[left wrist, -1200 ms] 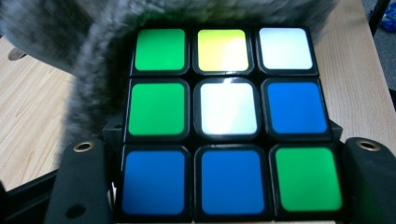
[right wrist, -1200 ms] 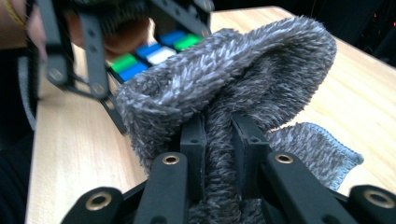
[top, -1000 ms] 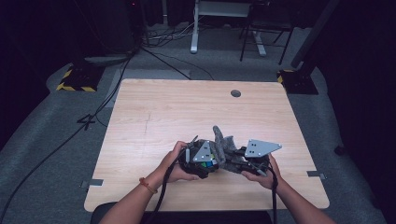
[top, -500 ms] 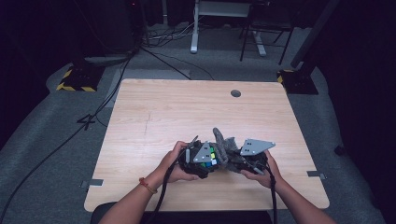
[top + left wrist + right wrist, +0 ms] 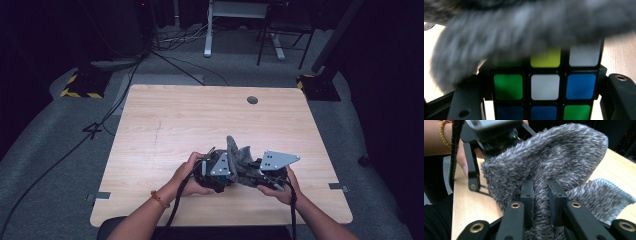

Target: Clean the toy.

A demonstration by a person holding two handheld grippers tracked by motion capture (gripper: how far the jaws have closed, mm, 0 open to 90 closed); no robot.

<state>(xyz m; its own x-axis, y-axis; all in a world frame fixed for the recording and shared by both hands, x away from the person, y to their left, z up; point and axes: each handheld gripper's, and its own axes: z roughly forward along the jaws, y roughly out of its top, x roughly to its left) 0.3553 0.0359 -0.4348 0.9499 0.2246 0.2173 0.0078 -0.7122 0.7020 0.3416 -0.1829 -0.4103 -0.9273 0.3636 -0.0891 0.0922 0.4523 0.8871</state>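
right tongs (image 5: 541, 195) nudged left | sock (image 5: 554, 162) pinched | cube (image 5: 545, 86) clamped

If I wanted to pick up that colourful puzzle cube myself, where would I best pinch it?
Probably across two opposite flat faces, at the middle row, as the left gripper does now. The cube has flat, parallel sides, so pads sit square and should not slip. Come from the side away from the grey fuzzy cloth, which drapes over its top and is pinched by the right gripper.
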